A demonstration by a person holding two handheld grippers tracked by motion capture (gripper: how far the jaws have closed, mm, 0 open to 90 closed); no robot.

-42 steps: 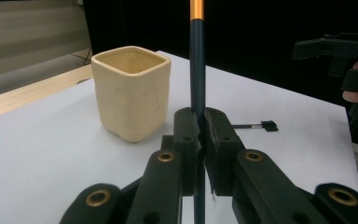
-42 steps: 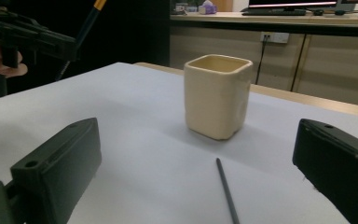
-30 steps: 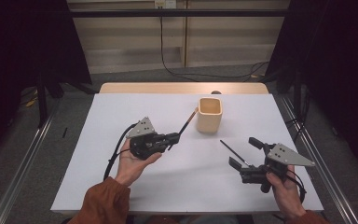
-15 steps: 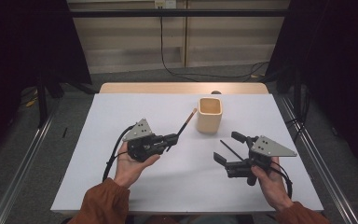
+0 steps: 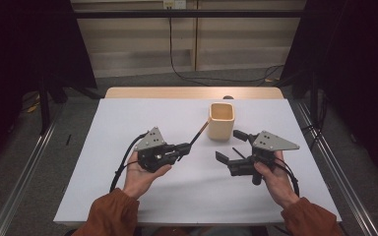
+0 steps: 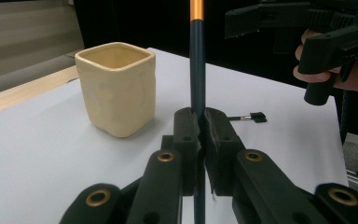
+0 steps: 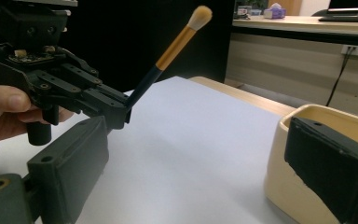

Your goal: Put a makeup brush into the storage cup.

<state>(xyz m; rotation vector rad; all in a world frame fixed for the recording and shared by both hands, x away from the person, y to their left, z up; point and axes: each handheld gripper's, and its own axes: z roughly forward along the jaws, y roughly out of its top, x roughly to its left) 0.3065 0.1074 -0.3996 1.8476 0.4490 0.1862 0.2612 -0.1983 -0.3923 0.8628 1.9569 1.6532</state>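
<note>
Left gripper (image 5: 186,147) sat closed on a makeup brush (image 5: 198,133), pads pinching the dark lower handle. Brush looked slim: navy-black shaft, then an orange-gold band, then a small pale cream bristle tip (image 7: 199,17). In the right gripper view the brush slanted up and away from the clamped jaws, tip highest. In the left gripper view the shaft (image 6: 196,70) ran straight up between the two black pads, gold section starting near the top edge. From the high view the brush pointed toward the cup (image 5: 221,121), its far end just beside the cup's left wall; could not tell if it touched.

Cup was a cream-beige, square-ish ceramic pot with rounded corners, upright, open mouth, standing on the white table (image 5: 128,123) past the middle. Its glaze looked matte, slightly uneven.

Right gripper (image 5: 230,146) had its jaws spread wide, nothing between the pads; they had just been closing slightly. It was near the cup, on its right-front side. In the right gripper view one pad overlapped the cup's front.

A second small black brush (image 6: 248,117) lay flat on the table beyond the left gripper, apart from the cup.
</note>
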